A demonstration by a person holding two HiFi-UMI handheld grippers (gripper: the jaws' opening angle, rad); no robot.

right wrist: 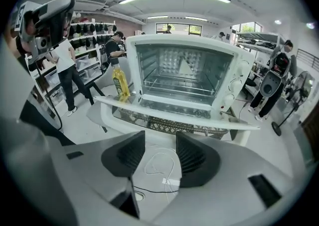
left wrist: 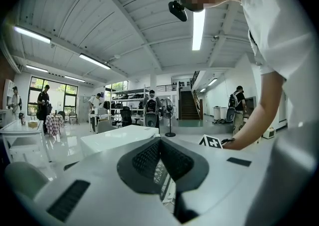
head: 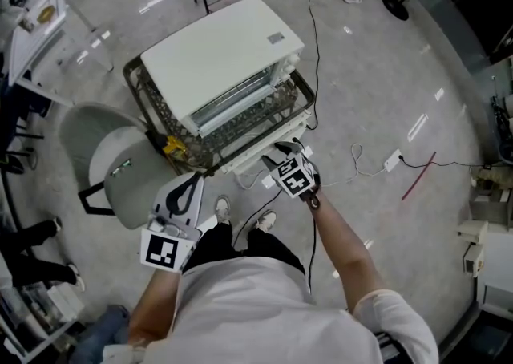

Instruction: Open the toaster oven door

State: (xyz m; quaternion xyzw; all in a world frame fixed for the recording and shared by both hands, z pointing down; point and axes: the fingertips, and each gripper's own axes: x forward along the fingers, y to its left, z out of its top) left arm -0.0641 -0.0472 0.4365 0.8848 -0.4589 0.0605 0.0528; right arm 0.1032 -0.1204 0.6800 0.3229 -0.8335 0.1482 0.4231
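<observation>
Oven (head: 220, 62) sits top centre of the head view on a wire counter (head: 156, 114). Door (right wrist: 172, 115) is already down. It lies about flat off the front, with the cavity and rack exposed in the right gripper view. We'd call the task essentially done.

Right tongs (right wrist: 159, 145): jaws well apart, nothing gripped, only floor and a loose cable (right wrist: 160, 163) showing through the gap. The tips sit just short of the door's front rail and below it in the frame, not touching as far as we can tell.

Left tongs (left wrist: 160, 145): jaws together, empty, by the body at lower left of the head view, well apart from the oven.

Risks from here, as we judge them:
- Right tongs coming up under the rail would swing the door back toward closed.
- Weight on the lowered door — it seems to overhang the counter edge, so a push down could tip the oven forward.
- Yellow bottle (right wrist: 119, 83) stands at the door's left end in the right gripper view. A sideways swing would knock it over.
- Cable on the floor near the feet — a snag if we step back carelessly.
</observation>
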